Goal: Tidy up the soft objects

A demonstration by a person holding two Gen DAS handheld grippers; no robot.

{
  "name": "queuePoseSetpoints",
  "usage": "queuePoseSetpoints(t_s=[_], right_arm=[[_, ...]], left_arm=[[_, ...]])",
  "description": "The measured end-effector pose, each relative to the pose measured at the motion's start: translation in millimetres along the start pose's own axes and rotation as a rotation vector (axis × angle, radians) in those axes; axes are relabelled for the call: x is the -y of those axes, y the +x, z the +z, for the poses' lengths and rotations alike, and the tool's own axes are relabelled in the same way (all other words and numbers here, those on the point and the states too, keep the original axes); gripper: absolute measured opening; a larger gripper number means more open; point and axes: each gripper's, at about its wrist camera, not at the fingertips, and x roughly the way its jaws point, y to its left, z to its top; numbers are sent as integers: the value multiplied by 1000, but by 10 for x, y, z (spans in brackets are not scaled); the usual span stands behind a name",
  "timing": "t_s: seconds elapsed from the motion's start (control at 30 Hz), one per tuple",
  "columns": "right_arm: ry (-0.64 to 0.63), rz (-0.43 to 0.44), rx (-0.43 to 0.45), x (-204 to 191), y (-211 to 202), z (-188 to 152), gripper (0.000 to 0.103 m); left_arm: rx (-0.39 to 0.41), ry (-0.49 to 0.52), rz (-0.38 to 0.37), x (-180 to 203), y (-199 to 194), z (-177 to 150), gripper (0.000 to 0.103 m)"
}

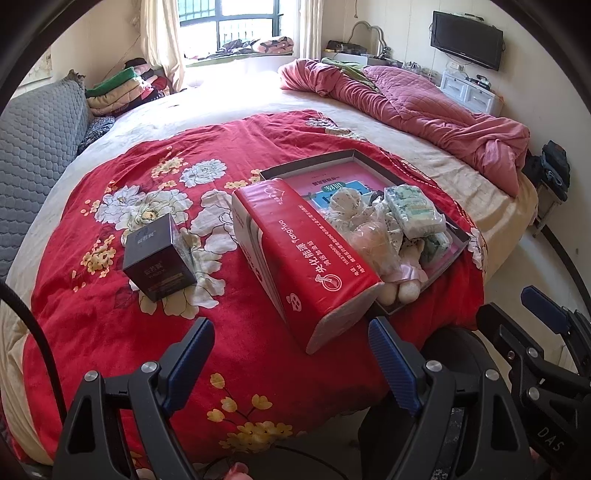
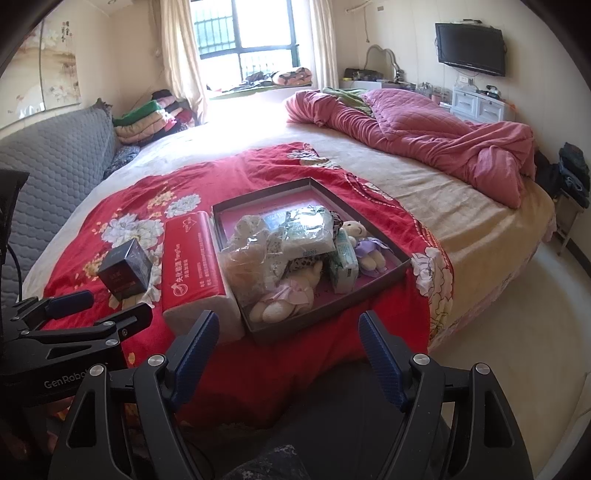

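pink quilt (image 2: 436,125) crumpled near wall television (image 2: 470,48), grey headboard (image 2: 55,166).

bed (image 2: 461,236), red floral blanket (image 2: 295,369), pink quilt (image 2: 443,136), folded bedding (image 2: 147,122)

A lived-in bedroom in a home — the large bed (image 2: 461,236) fills most of the floor. Spread over its near end lies a red floral blanket (image 2: 280,177), and along its far right side a crumpled pink quilt (image 2: 436,136). To the bed's left stands a grey quilted headboard (image 2: 55,158), with folded bedding (image 2: 147,118) stacked at the bed's far left corner. Beyond the bed a curtained window (image 2: 251,33) lets daylight in; on the wall to the bed's far right hangs a television (image 2: 470,48) above a white drawer unit (image 2: 480,105).
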Motion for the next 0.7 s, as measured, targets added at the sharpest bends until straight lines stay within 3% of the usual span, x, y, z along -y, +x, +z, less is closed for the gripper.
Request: queuePoseSetpoints(t_s=[0.7], right_arm=[[-3,0,-1,-2,-8,3,79]], left_arm=[[-16,-1,27,-7,45,-25,85]])
